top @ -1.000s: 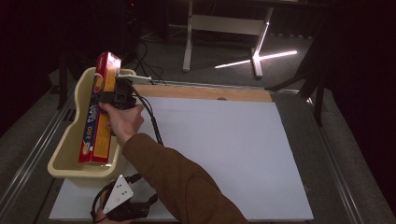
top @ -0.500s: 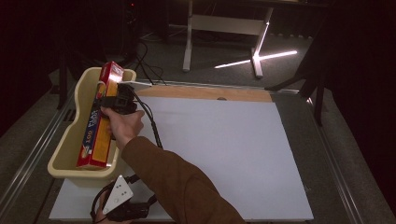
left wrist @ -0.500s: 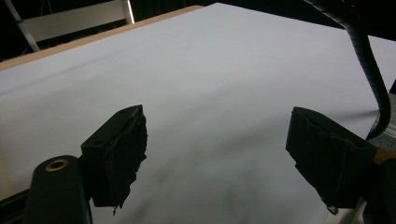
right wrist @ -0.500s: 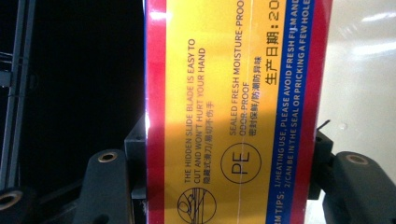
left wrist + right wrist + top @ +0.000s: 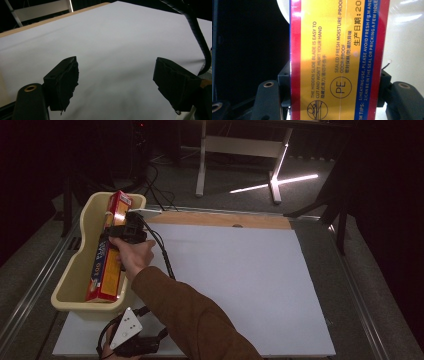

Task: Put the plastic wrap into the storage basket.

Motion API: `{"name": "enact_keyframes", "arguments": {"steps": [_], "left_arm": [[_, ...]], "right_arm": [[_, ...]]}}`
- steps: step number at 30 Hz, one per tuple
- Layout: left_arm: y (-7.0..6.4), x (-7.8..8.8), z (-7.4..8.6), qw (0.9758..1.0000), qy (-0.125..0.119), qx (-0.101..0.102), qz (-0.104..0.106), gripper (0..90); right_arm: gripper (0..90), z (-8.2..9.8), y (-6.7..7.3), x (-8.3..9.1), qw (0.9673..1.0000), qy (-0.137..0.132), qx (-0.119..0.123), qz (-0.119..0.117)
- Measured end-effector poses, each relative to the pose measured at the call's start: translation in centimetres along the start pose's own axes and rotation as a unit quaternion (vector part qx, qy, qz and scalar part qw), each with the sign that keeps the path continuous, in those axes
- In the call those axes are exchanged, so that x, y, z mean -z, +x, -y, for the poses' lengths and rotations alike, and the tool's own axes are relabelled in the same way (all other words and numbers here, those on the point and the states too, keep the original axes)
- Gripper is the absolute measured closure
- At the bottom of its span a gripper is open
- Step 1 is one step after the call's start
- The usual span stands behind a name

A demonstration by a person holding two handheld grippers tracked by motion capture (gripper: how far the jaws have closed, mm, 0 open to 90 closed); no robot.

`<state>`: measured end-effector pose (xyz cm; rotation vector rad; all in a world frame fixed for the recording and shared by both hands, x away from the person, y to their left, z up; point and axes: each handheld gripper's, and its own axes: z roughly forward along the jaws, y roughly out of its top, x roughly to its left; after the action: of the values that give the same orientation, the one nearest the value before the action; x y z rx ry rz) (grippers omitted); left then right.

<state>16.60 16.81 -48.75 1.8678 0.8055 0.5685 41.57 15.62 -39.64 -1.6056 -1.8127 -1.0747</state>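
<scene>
Currently right gripper (image 5: 121, 226) clamping wrap box (image 5: 106, 255) in tub (image 5: 75, 270), left gripper (image 5: 116, 85) wide apart.

The room is dim, its edges sinking into black, while the white sheet on the bench (image 5: 240, 280) catches most of the light. A bright strip glares on the floor (image 5: 275, 184) at upper centre of the high view. In the right gripper view the box (image 5: 337, 60) shows glossy sheen and soft print; the left gripper view is slightly blurred, with faint shadows under its claw.
</scene>
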Motion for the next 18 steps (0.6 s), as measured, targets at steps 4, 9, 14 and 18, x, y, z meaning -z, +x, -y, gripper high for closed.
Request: {"name": "enact_keyframes", "arguments": {"steps": [4, 9, 14, 18], "left_arm": [[0.02, 0.04, 0.01, 1.0, 0.002, -0.001, -0.003, 20.5], [0.02, 0.03, 0.01, 1.0, 0.001, -0.001, -0.003, 20.6], [0.03, 0.0, 0.01, 1.0, 0.001, -0.001, -0.003, 20.6], [0.03, 0.04, 0.01, 1.0, 0.001, -0.001, -0.004, 20.6]], "right_arm": [[38.0, -0.08, -0.1, 0.02, 0.9998, 0.001, 0.003, 0.018], [35.7, -0.27, -0.15, 0.02, 0.9994, 0.016, 0.006, 0.03], [33.5, -0.3, -0.13, 0.11, 0.9989, 0.016, 0.013, 0.043], [33.2, 0.0, 0.09, 0.08, 0.9969, 0.013, 0.036, 0.069]]}}
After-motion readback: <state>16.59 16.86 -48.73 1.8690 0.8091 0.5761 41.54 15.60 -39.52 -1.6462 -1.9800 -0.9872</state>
